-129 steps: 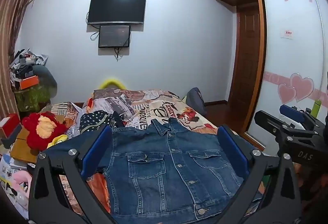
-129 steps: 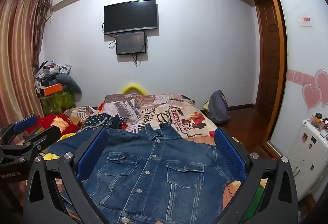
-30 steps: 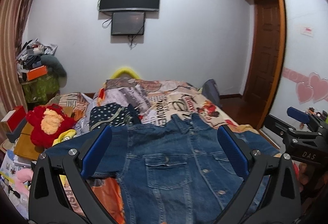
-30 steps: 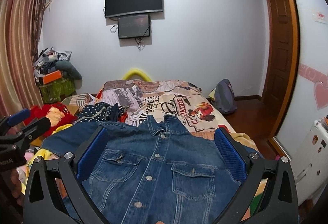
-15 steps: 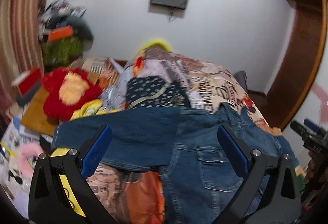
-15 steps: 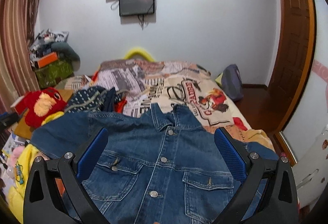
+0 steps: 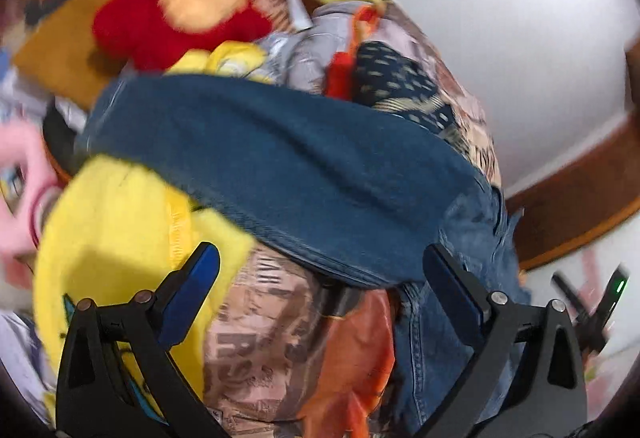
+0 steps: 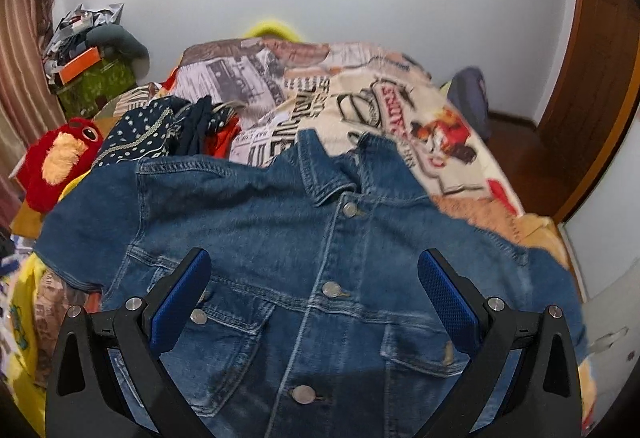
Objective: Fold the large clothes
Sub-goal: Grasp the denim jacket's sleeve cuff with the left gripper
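- Far left, right wrist view: red plush toy (image 8: 60, 161) beside the bed, yellow fabric (image 8: 24, 318) below it at the near-left edge.
- Dark dotted garment (image 8: 152, 133) lies crumpled on the bedspread (image 8: 360, 97), just beyond the jacket's left shoulder.
- Denim jacket (image 8: 288, 270) lies front-up and buttoned on the near part of the bed, collar pointing far, sleeves spread left and right.
- My right gripper (image 8: 314, 290) sits over the jacket chest, blue pads wide apart, nothing between them.
- Left wrist view is tilted and motion-blurred; I can make out the jacket sleeve (image 7: 280, 165) stretched across the frame, cuff at the left over the yellow fabric (image 7: 120, 222).
- My left gripper (image 7: 320, 282) has its fingers spread wide, near the sleeve's lower edge, gripping nothing; whether it touches the cloth, cannot tell.
- Far right, right wrist view: wooden door frame (image 8: 592, 77), dark bag (image 8: 468, 97) on the floor by the bed.
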`<state>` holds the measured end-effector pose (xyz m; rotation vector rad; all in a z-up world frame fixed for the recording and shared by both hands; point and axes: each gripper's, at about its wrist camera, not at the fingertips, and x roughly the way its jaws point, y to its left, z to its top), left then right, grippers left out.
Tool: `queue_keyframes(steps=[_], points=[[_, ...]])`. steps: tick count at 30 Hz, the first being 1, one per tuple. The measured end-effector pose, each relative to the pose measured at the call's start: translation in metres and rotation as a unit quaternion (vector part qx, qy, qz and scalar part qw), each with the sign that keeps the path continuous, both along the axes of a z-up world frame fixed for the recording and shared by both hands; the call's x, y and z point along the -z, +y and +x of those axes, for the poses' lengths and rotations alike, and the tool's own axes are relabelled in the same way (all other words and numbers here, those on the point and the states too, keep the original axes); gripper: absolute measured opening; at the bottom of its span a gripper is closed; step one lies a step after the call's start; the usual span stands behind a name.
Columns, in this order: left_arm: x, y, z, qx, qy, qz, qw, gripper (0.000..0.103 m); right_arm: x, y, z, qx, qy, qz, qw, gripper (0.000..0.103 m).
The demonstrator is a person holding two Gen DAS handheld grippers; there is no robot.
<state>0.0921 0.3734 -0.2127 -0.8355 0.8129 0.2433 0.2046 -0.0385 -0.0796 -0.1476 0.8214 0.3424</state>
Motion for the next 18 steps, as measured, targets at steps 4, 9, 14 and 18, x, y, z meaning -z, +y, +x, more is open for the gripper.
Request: queue_keyframes(steps=[4, 9, 14, 18], points=[[0.018, 0.029, -0.004, -0.035, -0.015, -0.057, 0.9977, 0.097, 0.007, 0.004, 0.007, -0.005, 0.013, 0.003, 1.0, 0.103], [0.03, 0.059, -0.004, -0.069, -0.048, -0.115, 0.9899, 0.096, 0.016, 0.01, 0.014, -0.006, 0.014, -0.012, 1.0, 0.103], [0.049, 0.085, 0.012, -0.095, -0.003, -0.104, 0.9901, 0.09, 0.028, 0.013, 0.022, -0.006, 0.035, -0.02, 0.999, 0.103], [0.065, 0.097, 0.02, -0.104, 0.017, -0.13, 0.986, 0.089, 0.031, 0.012, 0.023, -0.005, 0.041, -0.022, 0.999, 0.103]])
